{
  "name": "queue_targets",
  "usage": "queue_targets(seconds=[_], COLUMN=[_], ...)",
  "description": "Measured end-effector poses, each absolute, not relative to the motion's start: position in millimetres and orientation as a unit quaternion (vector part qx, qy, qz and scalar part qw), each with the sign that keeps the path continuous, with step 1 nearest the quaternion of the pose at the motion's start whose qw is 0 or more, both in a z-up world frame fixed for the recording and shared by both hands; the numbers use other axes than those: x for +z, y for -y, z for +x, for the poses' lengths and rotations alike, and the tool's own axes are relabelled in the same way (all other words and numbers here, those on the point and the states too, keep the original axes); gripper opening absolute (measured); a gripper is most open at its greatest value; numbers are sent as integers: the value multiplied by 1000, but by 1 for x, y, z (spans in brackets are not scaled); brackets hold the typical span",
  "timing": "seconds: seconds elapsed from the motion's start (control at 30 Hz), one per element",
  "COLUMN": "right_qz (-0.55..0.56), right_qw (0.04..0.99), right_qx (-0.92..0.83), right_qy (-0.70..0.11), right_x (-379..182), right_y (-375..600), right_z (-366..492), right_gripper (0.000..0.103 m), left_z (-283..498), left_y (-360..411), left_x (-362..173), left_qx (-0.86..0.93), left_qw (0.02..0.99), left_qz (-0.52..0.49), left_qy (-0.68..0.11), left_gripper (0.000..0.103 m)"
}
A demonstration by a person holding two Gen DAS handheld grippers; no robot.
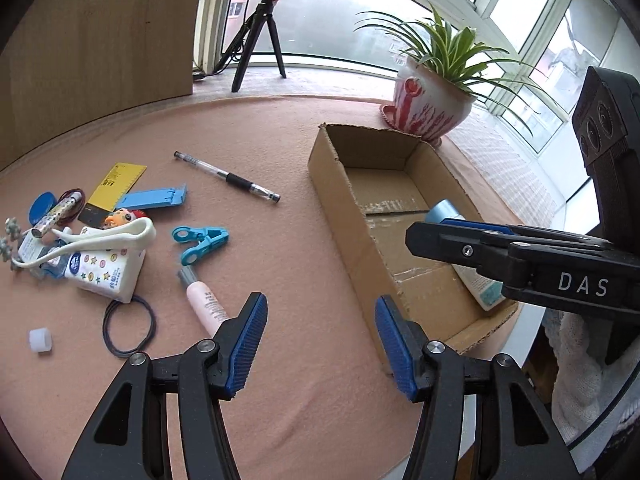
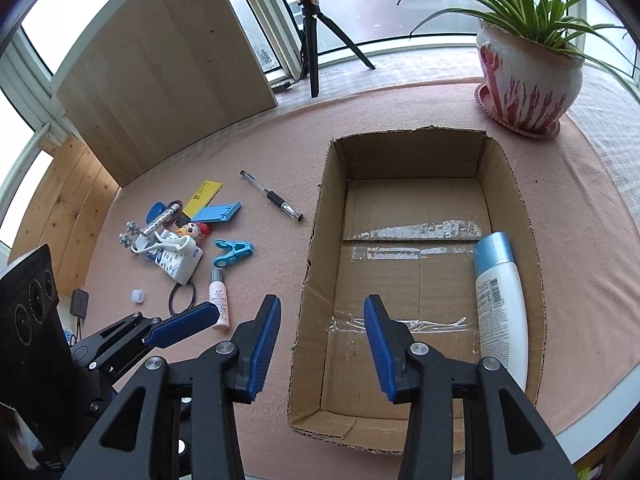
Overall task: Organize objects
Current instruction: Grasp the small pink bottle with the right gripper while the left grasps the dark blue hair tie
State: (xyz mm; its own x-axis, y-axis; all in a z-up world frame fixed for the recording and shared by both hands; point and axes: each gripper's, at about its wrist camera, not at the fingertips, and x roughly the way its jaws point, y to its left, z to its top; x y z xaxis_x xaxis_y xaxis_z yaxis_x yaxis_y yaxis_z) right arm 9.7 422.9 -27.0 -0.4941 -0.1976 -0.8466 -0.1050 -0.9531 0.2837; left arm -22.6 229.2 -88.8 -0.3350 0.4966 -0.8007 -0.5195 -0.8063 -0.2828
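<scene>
An open cardboard box (image 2: 320,216) sits on the pink table cloth; it also shows in the left wrist view (image 1: 332,184). A white bottle with a blue cap (image 2: 500,300) lies inside along its right wall. My right gripper (image 2: 322,344) is open and empty above the box's near left edge. My left gripper (image 1: 320,344) is open and empty over the cloth left of the box. Loose items lie to the left: a pen (image 1: 228,178), a blue clip (image 1: 200,242), a pink tube (image 1: 206,304), a tissue pack (image 1: 108,272).
A potted plant (image 2: 528,76) stands behind the box on the right. A tripod (image 2: 316,36) and a wooden board (image 2: 160,68) stand at the back. Black hair ties (image 1: 128,332), a white cap (image 1: 40,339), a blue stand (image 1: 154,199) and a yellow card (image 1: 116,184) lie among the clutter.
</scene>
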Motion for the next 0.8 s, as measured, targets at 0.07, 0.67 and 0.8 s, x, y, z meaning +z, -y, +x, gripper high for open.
queue_targets(seconds=[0.07,0.67,0.8], right_qz=[502,567,581], right_qw=[37,77,70], right_qx=[-853,-819,-810], right_qy=[140,56,40], right_x=[-27,-84,-100], right_y=[-410,-296,-285], right_z=[5,-41,-49], right_gripper=[40,35,35], left_z=[-30,-83,-91], left_y=[-206,-119,-124], left_x=[-96,-157,-160], left_qx=[821,793,794], left_qw=[282,188,186], left_qz=[-497,-579,-578], left_qy=[-8,-27,-28], left_gripper=[60,48,48])
